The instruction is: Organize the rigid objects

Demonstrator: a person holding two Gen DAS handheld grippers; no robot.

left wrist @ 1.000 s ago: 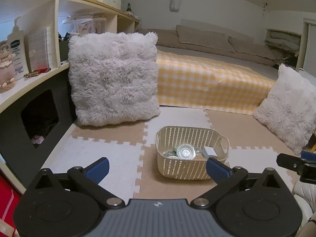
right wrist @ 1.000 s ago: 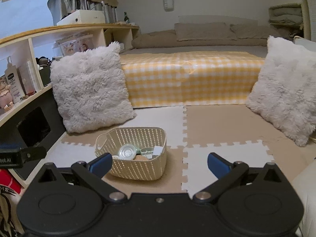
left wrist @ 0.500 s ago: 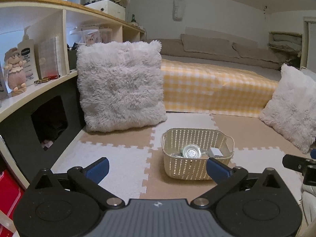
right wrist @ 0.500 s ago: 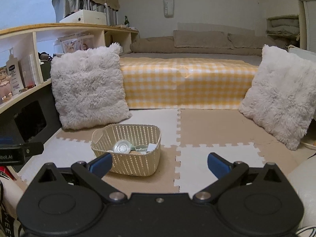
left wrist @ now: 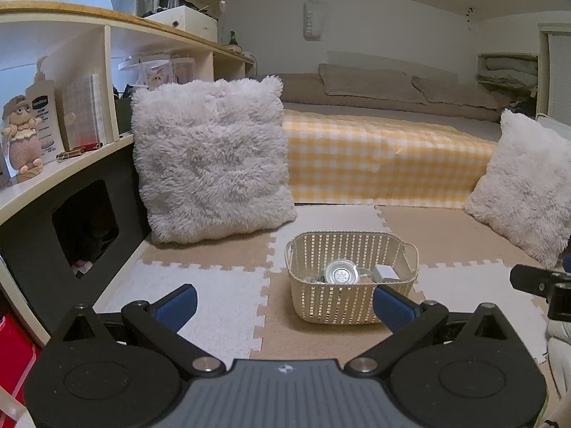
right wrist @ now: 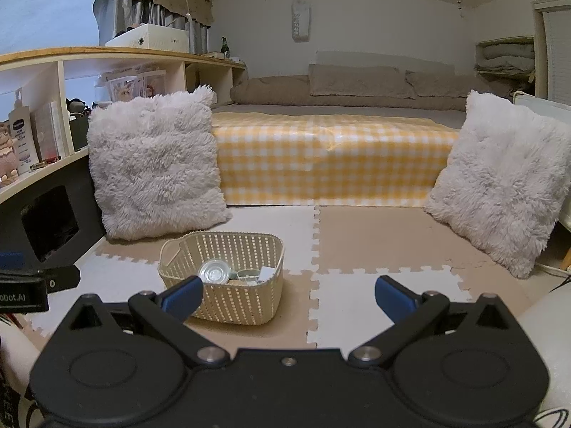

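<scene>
A cream woven basket stands on the foam floor mats. Inside it lie a round silver tin, a small white box and a greenish item. My left gripper is open and empty, held back from the basket, whose right front corner sits behind its right blue fingertip. My right gripper is open and empty too, with the basket at its left fingertip. Part of the right gripper shows at the left wrist view's right edge.
A fluffy white pillow leans by the shelf unit, which holds a lotion bottle and a figurine. A second pillow stands at right. A bed with a yellow checked cover closes the back.
Both grippers have drawn back and risen a little, so the basket looks smaller and farther. Both stay open and empty.
</scene>
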